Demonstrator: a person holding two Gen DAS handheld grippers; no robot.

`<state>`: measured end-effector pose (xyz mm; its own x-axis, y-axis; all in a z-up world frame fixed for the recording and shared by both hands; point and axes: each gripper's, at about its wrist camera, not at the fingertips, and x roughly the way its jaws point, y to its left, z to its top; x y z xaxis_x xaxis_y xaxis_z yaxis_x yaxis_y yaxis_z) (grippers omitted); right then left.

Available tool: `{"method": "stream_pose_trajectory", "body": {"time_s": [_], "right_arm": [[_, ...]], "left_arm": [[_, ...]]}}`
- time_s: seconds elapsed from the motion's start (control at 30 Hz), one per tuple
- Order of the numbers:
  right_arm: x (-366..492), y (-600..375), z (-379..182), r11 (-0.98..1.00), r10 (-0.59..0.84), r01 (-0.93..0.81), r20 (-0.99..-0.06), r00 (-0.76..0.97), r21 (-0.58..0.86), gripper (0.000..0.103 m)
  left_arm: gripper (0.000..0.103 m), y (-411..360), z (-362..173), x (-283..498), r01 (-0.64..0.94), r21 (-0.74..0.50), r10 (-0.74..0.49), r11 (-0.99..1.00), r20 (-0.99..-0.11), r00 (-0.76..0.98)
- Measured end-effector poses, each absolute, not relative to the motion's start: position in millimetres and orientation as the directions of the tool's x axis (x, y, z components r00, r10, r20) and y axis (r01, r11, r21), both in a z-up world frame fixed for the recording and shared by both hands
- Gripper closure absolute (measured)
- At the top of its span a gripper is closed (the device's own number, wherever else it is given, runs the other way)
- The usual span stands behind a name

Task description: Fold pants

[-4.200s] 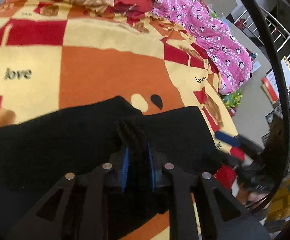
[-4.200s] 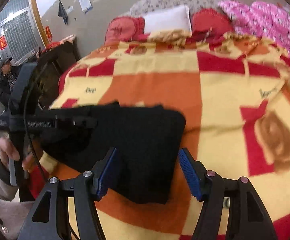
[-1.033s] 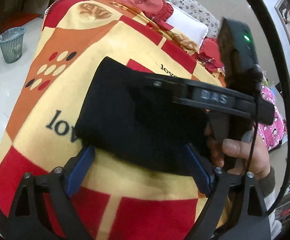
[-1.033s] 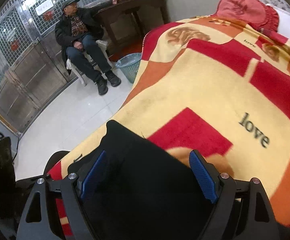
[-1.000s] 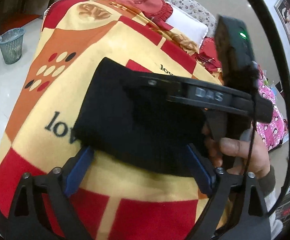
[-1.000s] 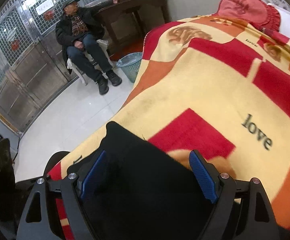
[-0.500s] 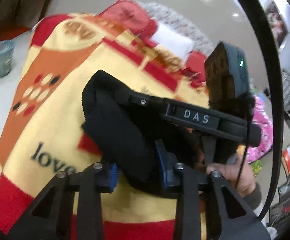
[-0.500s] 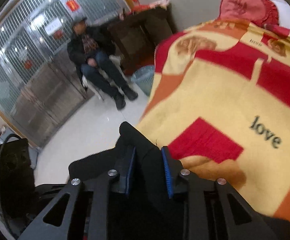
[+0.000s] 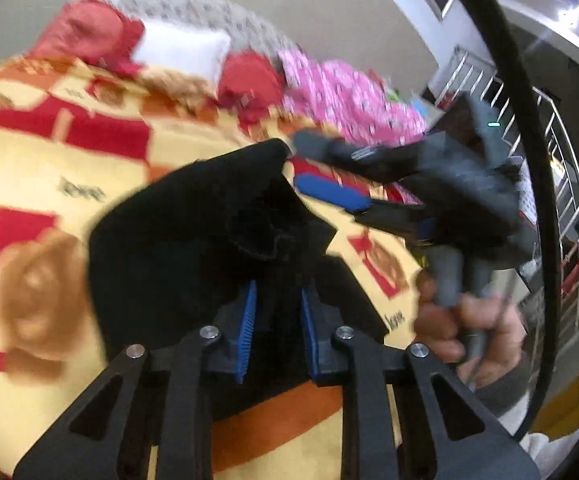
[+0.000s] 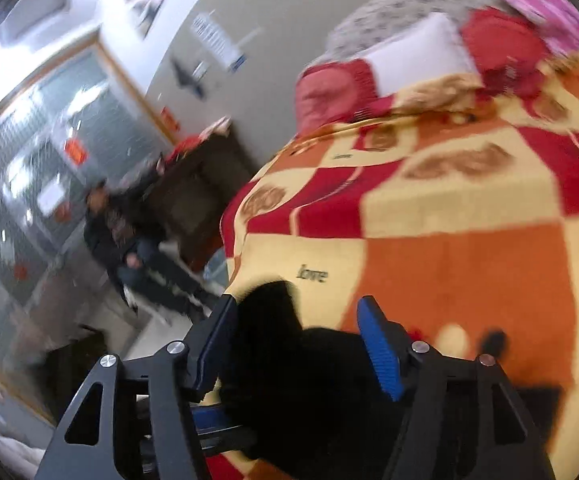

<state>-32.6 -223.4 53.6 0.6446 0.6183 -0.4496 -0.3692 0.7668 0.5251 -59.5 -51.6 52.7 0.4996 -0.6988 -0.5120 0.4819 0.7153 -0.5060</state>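
Observation:
The black pants [image 9: 193, 240] are a folded bundle held up over the patterned blanket [image 9: 29, 168]. My left gripper [image 9: 276, 312] is shut on the near edge of the pants. My right gripper [image 10: 295, 336] stands open with the black cloth [image 10: 281, 320] between its blue pads, and it also shows in the left wrist view [image 9: 329, 176] at the bundle's far right corner, held by a hand [image 9: 469, 328]. Both views are motion blurred.
Red and white pillows [image 9: 181, 48] lie at the bed's head, with a pink printed quilt [image 9: 349, 96] on the right. A seated person [image 10: 117, 232] and a dark table [image 10: 205, 168] are off the bed's left side. A metal railing [image 9: 561, 184] stands right.
Both grippers closed on the pants and lifted them off the blanket, swinging around toward the bed's head. The right gripper has since opened; the left stays shut on the cloth.

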Motion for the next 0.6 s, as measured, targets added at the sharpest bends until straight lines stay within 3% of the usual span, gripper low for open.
{"method": "stream_pose_trajectory", "body": {"time_s": [0.1, 0.33, 0.6], "right_arm": [[-42.2, -244.7, 40.9, 0.725, 0.648, -0.352, -0.416, 0.638, 0.592, 0.006], [-19.5, -226.0, -7.8, 0.807, 0.559, -0.238, -0.571, 0.601, 0.54, 0.006], [-31.8, -204.9, -6.5, 0.81, 0.578, -0.331, -0.568, 0.585, 0.484, 0.006]], "left_arm": [[0.094, -65.6, 39.7, -54.1, 0.479, -0.531, -0.715, 0.699, -0.542, 0.441], [0.094, -67.0, 48.1, -71.4, 0.515, -0.464, -0.69, 0.721, -0.554, 0.467], [0.094, -49.8, 56.3, -85.6, 0.511, -0.405, -0.648, 0.758, -0.553, 0.524]]}}
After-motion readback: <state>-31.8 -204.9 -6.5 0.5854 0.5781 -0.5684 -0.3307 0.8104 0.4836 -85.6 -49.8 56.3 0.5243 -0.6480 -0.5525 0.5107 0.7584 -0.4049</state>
